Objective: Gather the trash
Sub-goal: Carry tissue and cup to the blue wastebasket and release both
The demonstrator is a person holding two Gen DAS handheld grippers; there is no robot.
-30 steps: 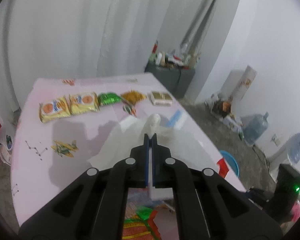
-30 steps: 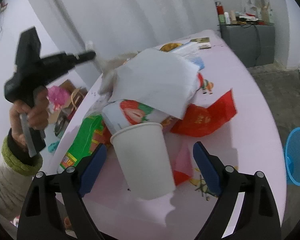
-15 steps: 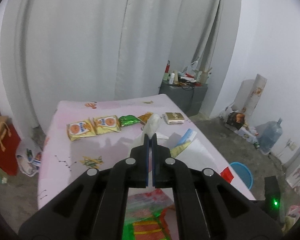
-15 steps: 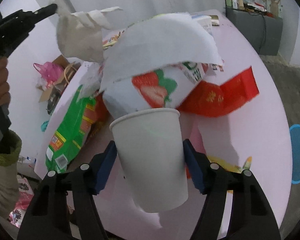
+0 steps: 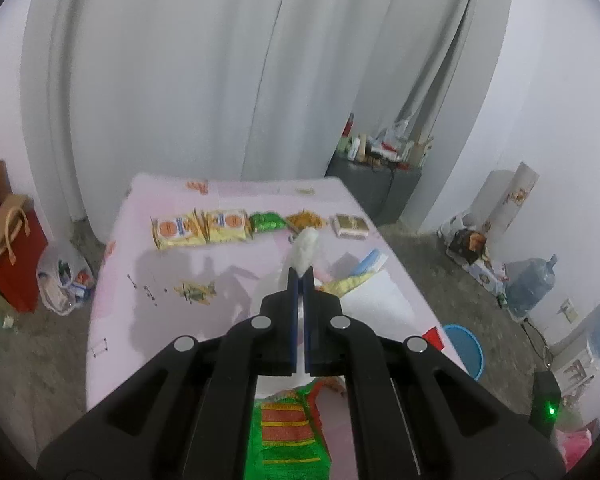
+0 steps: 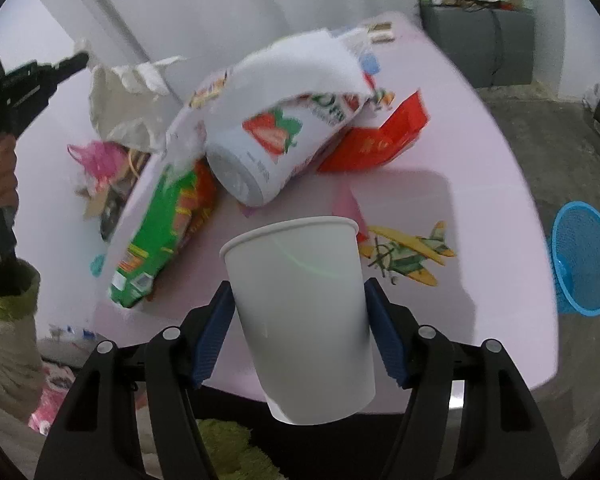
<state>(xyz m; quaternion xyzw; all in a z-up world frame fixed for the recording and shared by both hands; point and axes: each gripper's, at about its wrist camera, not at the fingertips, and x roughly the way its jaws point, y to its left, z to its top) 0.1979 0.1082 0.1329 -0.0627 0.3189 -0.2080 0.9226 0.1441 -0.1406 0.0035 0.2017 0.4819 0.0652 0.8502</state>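
A white paper cup [image 6: 300,300] sits tilted between the blue pads of my right gripper [image 6: 299,292], which is shut on its sides above the pink table [image 6: 460,200]. Behind the cup lies a trash pile: a strawberry-printed tub [image 6: 272,140] under a white paper sheet [image 6: 300,64], a green snack bag [image 6: 160,240] and a red packet [image 6: 380,140]. My left gripper [image 5: 300,276] is shut on a crumpled white tissue [image 5: 306,248]. In the right wrist view that tissue [image 6: 128,100] hangs from it, up in the air left of the pile.
A blue mesh bin [image 6: 584,260] stands on the floor right of the table. Several snack packets [image 5: 200,228] lie in a row at the table's far side. Bags [image 5: 16,248] sit on the floor to the left, and a grey cabinet [image 5: 376,184] stands behind.
My right jaws closed on the paper cup and carried it nearer the table's front edge. My left gripper rose and drew back, lifting the tissue off the pile.
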